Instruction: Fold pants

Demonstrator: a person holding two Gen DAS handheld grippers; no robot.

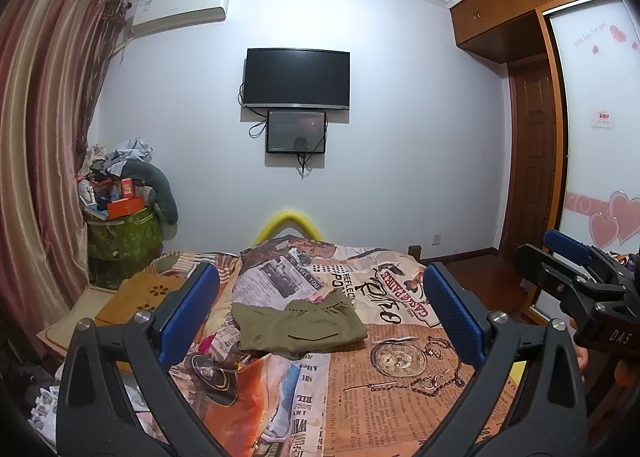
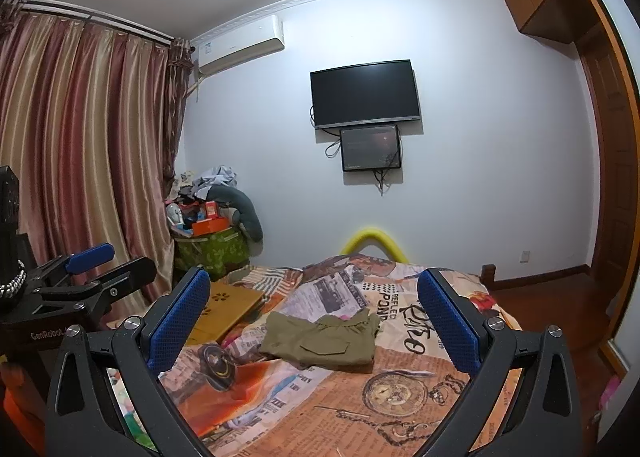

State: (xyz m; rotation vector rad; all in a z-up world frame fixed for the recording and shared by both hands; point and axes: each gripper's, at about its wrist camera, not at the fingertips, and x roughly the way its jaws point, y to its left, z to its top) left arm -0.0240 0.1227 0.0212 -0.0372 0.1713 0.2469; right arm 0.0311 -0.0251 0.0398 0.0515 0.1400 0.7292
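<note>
Olive green pants (image 1: 300,323) lie folded into a compact rectangle on the bed, waistband toward the far side; they also show in the right wrist view (image 2: 324,339). My left gripper (image 1: 320,313) is open and empty, held above the near part of the bed, well short of the pants. My right gripper (image 2: 316,321) is open and empty too, held at a similar height and distance. The right gripper appears at the right edge of the left wrist view (image 1: 568,269); the left gripper appears at the left edge of the right wrist view (image 2: 92,273).
The bed has a newspaper-print cover (image 1: 400,377). A wooden lap tray (image 2: 228,309) lies on its left side. A cluttered green hamper (image 1: 120,237) stands by striped curtains (image 1: 44,137). A TV (image 1: 296,79) hangs on the far wall. A wardrobe (image 1: 592,117) is at right.
</note>
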